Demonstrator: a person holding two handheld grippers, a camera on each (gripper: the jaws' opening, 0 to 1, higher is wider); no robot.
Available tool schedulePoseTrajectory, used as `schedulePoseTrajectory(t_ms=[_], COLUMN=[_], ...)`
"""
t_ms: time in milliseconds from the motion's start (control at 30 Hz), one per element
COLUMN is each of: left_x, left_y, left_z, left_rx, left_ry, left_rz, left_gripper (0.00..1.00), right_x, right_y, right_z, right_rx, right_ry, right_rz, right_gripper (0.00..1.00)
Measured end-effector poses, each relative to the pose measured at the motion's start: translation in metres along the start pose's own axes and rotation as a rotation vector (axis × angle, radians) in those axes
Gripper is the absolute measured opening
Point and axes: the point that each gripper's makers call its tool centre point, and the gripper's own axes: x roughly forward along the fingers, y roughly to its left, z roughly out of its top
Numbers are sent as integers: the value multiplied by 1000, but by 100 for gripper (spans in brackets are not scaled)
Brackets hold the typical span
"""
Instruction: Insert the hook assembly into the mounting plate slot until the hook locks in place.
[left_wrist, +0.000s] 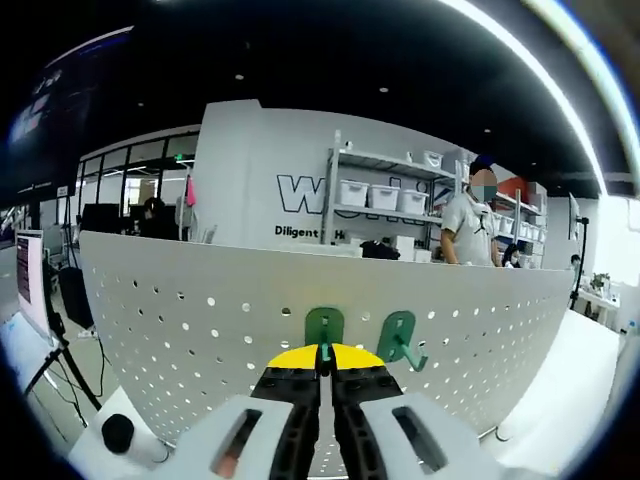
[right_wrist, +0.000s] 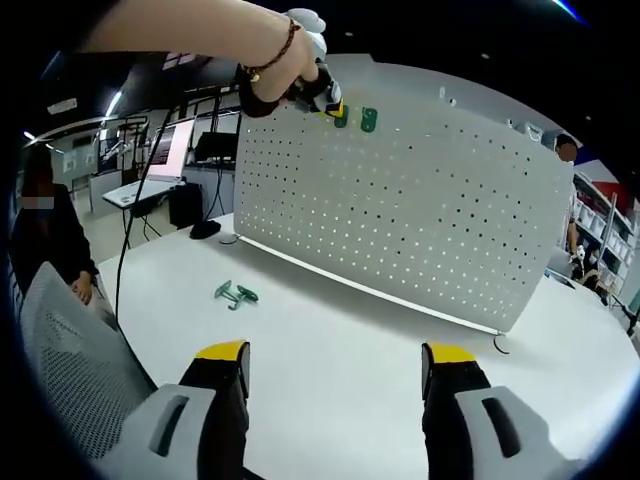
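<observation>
Hook (left_wrist: 324, 331), green, sits against the upper part of the white pegboard (left_wrist: 200, 320), clamped between the closed jaws of the left gripper (left_wrist: 322, 372). In the left gripper view its flat back plate faces the perforated panel, and its stem runs back into the jaws. A second hook (left_wrist: 402, 338) is just beside it, hanging on the board and apart from the gripper.

To seat the held hook well, keep its back plate parallel to the board. Line the rear prongs up with a pair of holes before pressing. Push straight in, then ease down until it catches; whether the prongs have already entered cannot be told. Avoid twisting, as a tilted plate is likely to jam or pop out on release.

Right gripper (right_wrist: 335, 375) hovers above the table (right_wrist: 330, 330) with its jaws wide apart, holding nothing. Two spare hooks (right_wrist: 235, 293) lie on the table in front of the board, well apart from that gripper. Keep it back so that board and hooks remain in sight.
</observation>
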Motion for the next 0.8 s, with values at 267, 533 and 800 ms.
schedulePoseTrajectory(t_ms=[267,533,800], left_x=[-3,-18,-57], left_y=[-1,3,30], left_z=[0,7,2], left_rx=[60,100,124], left_ry=[-3,17,10], left_rz=[-7,-53,-105], left_gripper=[2,14,40], right_x=[-1,-2,-2], right_y=[-1,-1,-1], right_z=[-2,-1,0], right_rx=[-8,-17,-18], right_ry=[6,3,2], right_rz=[-5,-6,-6], right_gripper=[67,67,67])
